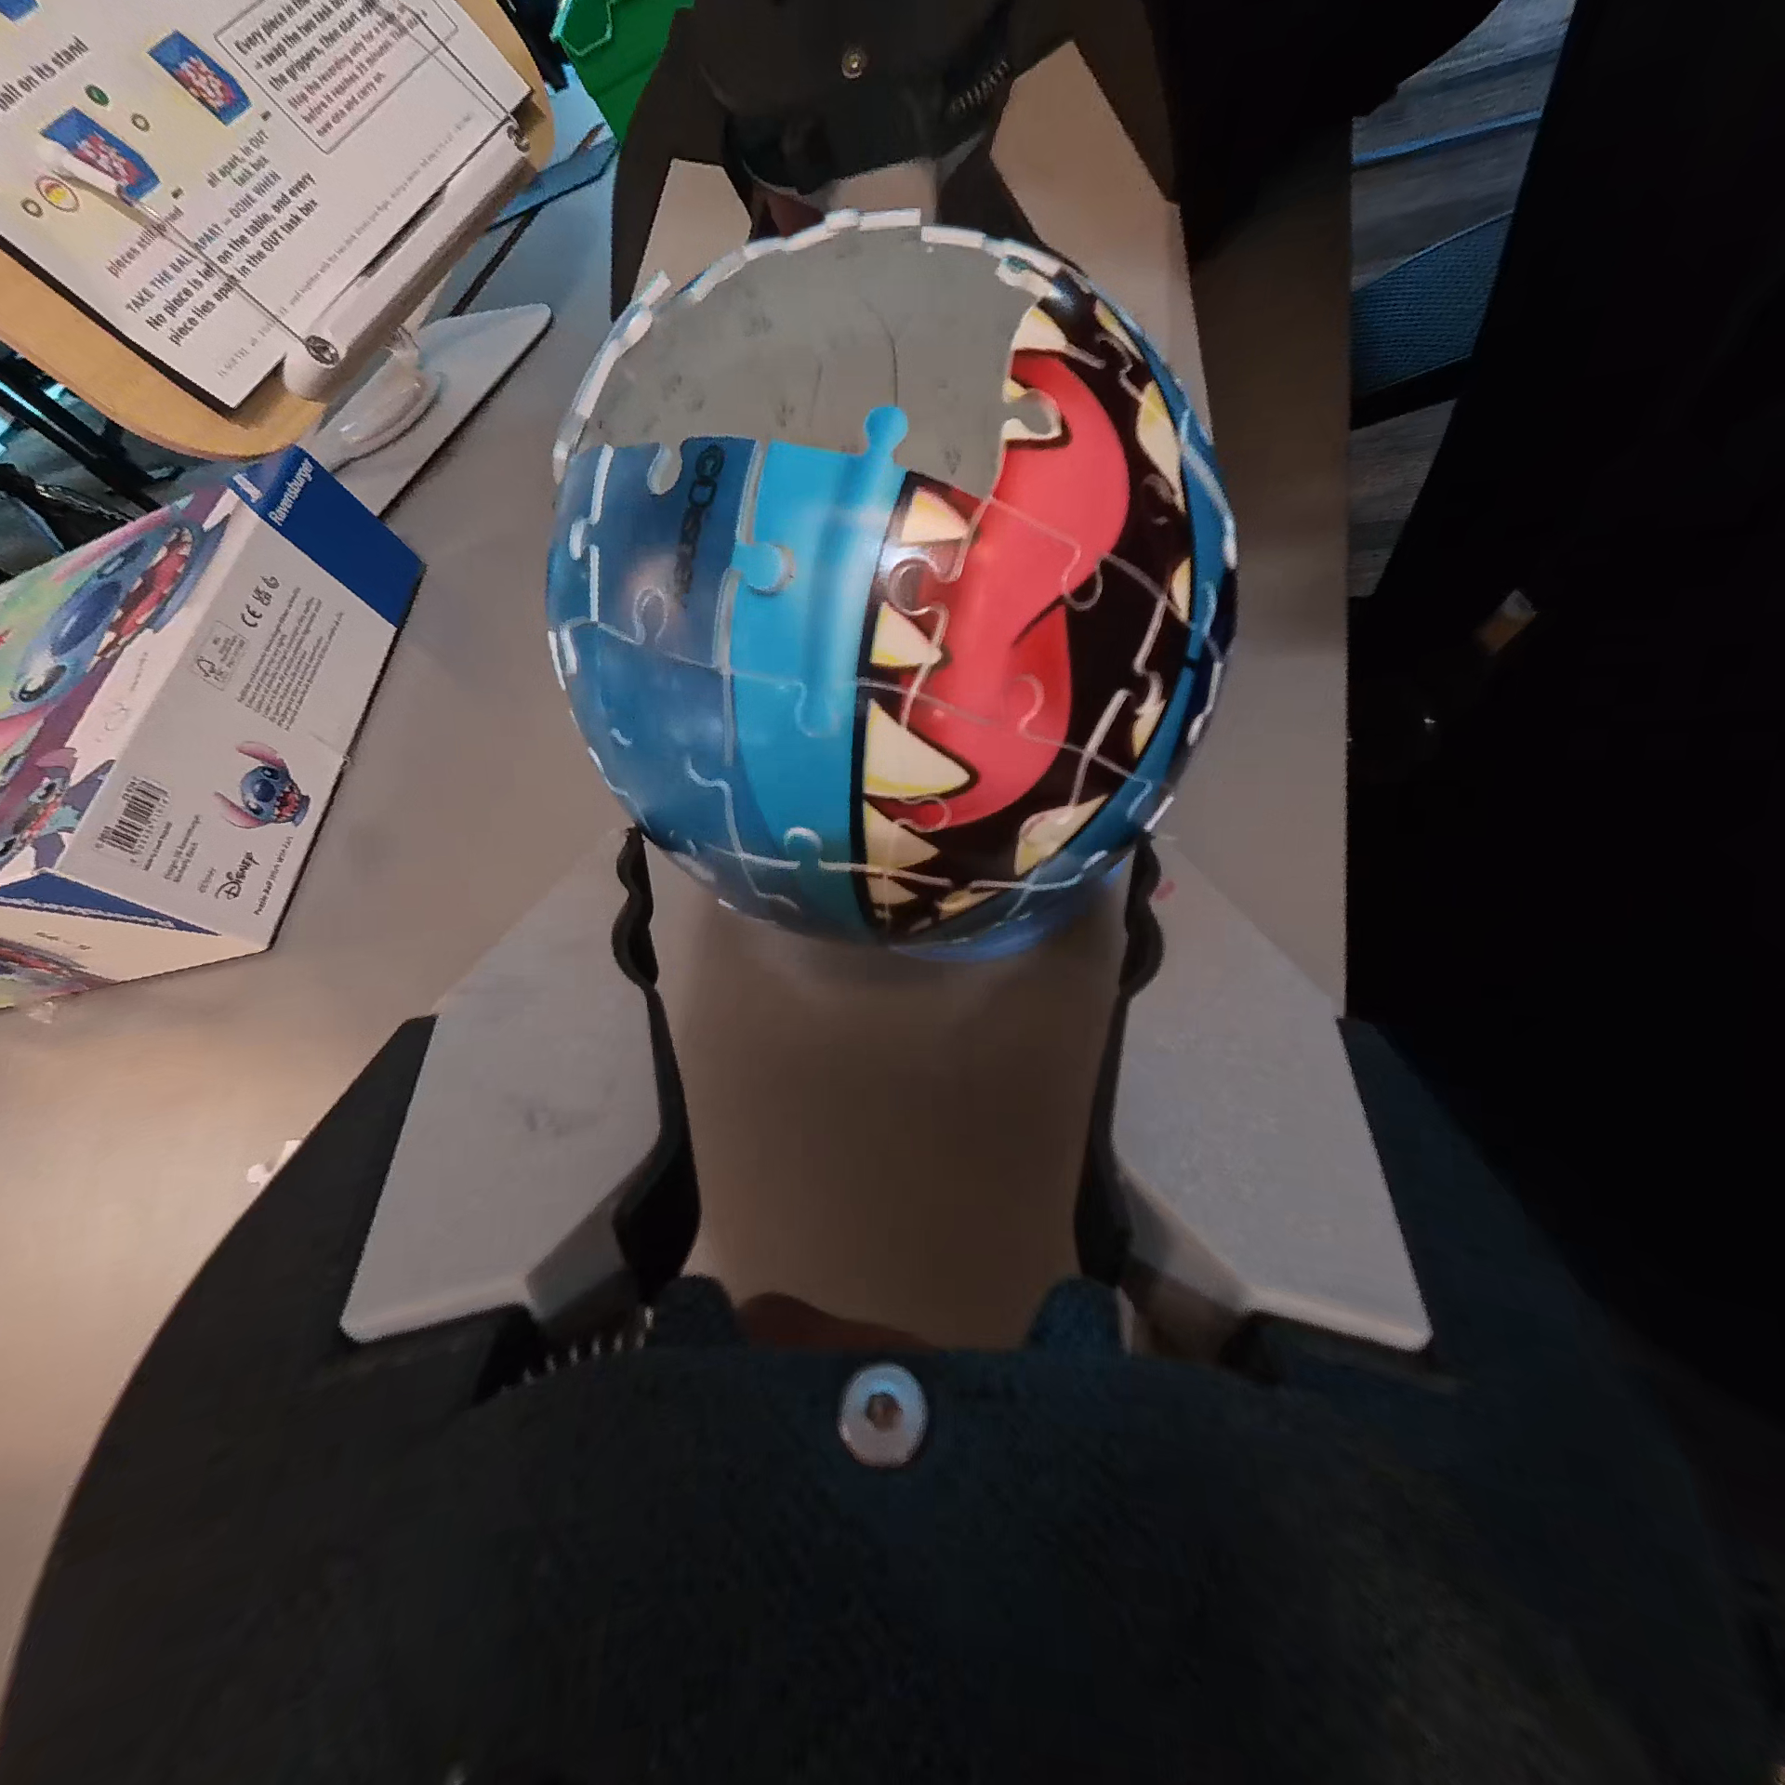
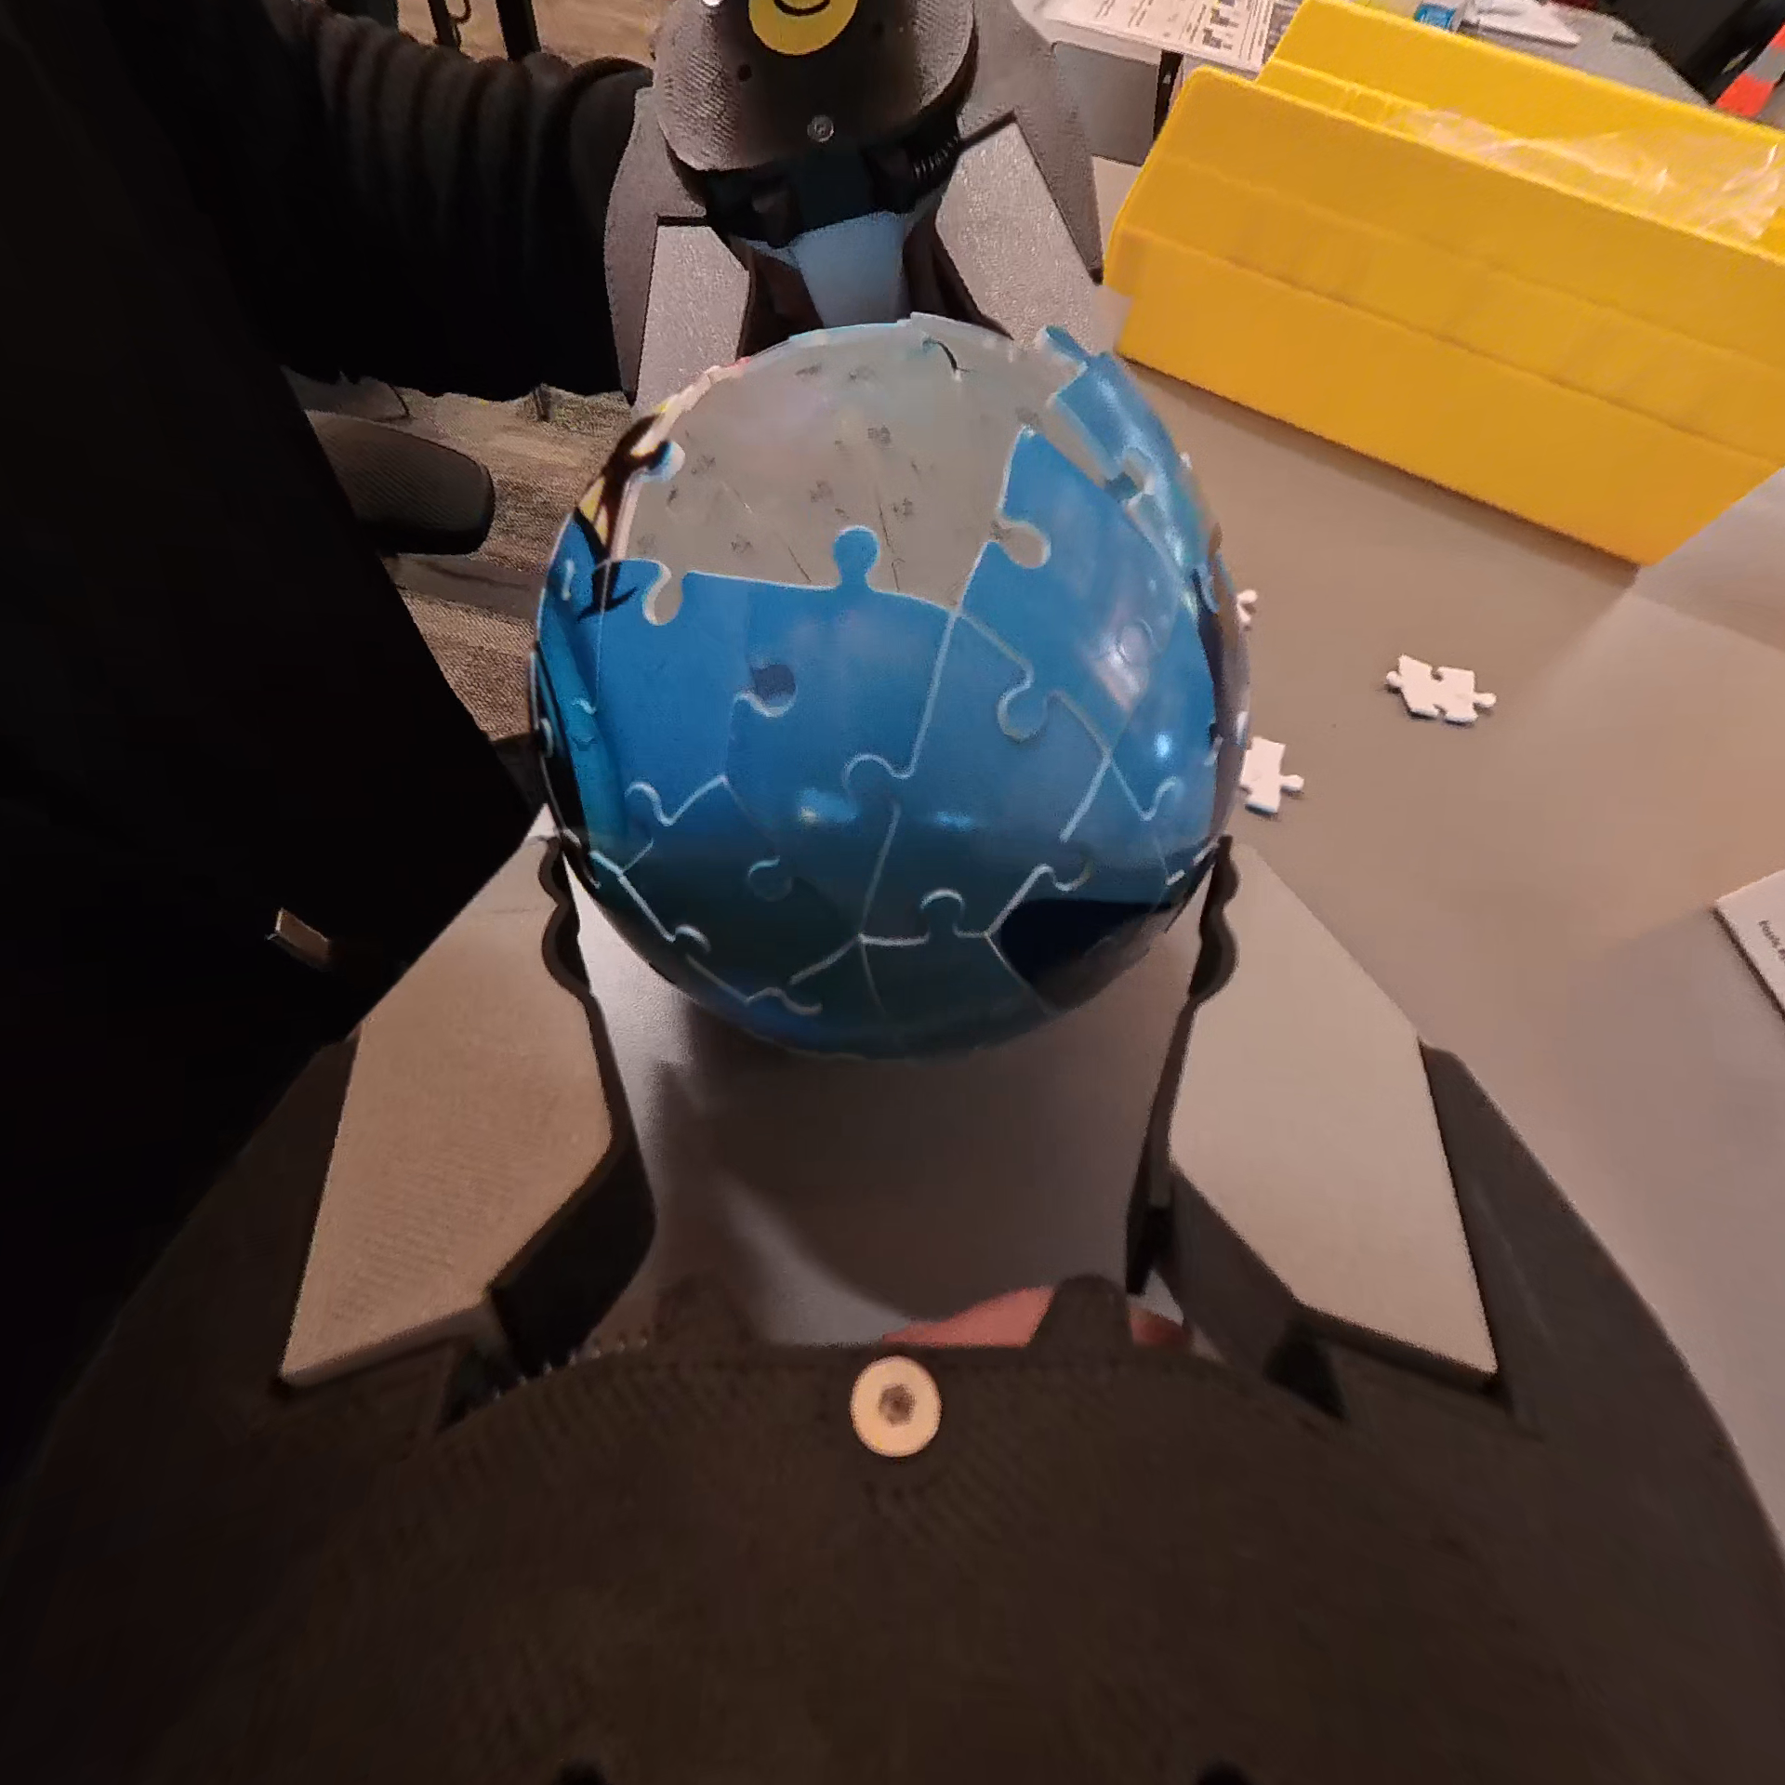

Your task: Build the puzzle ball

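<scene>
Two wrist-cam views of one scene. A partly built puzzle ball (image 1: 893, 599) sat between both sets of tongs, above a grey worktop (image 1: 241, 1082). The left tongs (image 1: 889, 850) were spread wide, approx. the ball's full width, with one fingertip touching each lower side of the ball, so they gripped it. The right tongs (image 2: 889, 850) were spread just as wide, w/ tips pressed to the ball's lower sides from the opposite direction. Each view showed the other tongs farther off, behind the ball.

In the left view the ball showed a blue half beside a cartoon mouth: red tongue, pale teeth, black outline. The top section was unfinished, exposing the grey inner faces of pieces on the far side. In the right view the ball (image 2: 884, 695) was mostly plain blue, again open at the top, plus a small dark gap low on its right side.

On the worktop, left view: the puzzle's printed box (image 1: 184, 715) lay at left, near a tilted instruction sheet (image 1: 241, 164) on a stand. Right view: yellow bins (image 2: 1468, 357) stood at the back right. Loose white pieces (image 2: 1439, 688) lay face-down on the worktop, right of the ball. A paper corner (image 2: 1753, 942) showed at the far right edge. A dark sleeve (image 2: 212, 483) filled the left side.
</scene>
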{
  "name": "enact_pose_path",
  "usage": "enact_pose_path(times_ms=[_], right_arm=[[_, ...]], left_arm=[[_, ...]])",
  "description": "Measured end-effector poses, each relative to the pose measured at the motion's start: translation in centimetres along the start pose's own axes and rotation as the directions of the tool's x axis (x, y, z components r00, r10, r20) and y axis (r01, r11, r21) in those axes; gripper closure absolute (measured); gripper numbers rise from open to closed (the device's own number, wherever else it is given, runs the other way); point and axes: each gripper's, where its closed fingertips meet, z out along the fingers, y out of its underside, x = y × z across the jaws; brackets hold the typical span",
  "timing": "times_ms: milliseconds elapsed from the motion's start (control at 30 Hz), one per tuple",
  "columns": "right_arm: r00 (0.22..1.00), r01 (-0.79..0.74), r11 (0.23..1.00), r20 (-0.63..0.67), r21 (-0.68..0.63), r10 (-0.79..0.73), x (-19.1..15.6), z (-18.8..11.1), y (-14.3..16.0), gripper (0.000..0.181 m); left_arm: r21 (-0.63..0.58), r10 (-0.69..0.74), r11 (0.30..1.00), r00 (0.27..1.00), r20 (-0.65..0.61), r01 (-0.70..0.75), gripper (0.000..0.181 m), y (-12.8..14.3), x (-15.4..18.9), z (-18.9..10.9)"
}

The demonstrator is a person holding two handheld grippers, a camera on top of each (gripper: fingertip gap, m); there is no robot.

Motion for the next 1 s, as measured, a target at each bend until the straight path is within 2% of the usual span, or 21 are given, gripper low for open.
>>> enact_pose_path(times_ms=[167, 400, 467, 800, 1000], right_arm=[[1.000, 0.002, 1.000, 0.004, 0.017, -0.002, 0.01, -0.08, 0.03, 0.057], [0.993, -0.111, 0.993, 0.044, 0.042, 0.109, 0.19, -0.61, -0.25, 0.057], [0.992, -0.117, 0.992, 0.058, 0.040, 0.114, 0.04, -0.47, -0.18, 0.059], [1.000, -0.004, 0.999, 0.022, 0.053, 0.003, 0.01, -0.04, -0.03, 0.058], [0.998, 0.066, 0.997, -0.012, 0.047, -0.065, 0.11, -0.29, 0.01, 0.060]], left_arm=[[0.011, -0.016, 1.000, 1.000, 0.001, 0.016, 0.087, -0.04, 0.02, -0.20], [0.016, -0.136, 0.990, 0.989, -0.049, 0.137, 0.087, 0.50, 0.12, -0.13], [0.012, -0.132, 0.991, 0.990, -0.052, 0.133, 0.088, 0.43, 0.23, 0.01], [-0.024, -0.021, 0.999, 1.000, 0.017, 0.021, 0.088, 0.27, 0.08, -0.01], [-0.029, -0.011, 1.000, 0.999, 0.040, 0.012, 0.088, 0.07, 0.10, -0.26]])
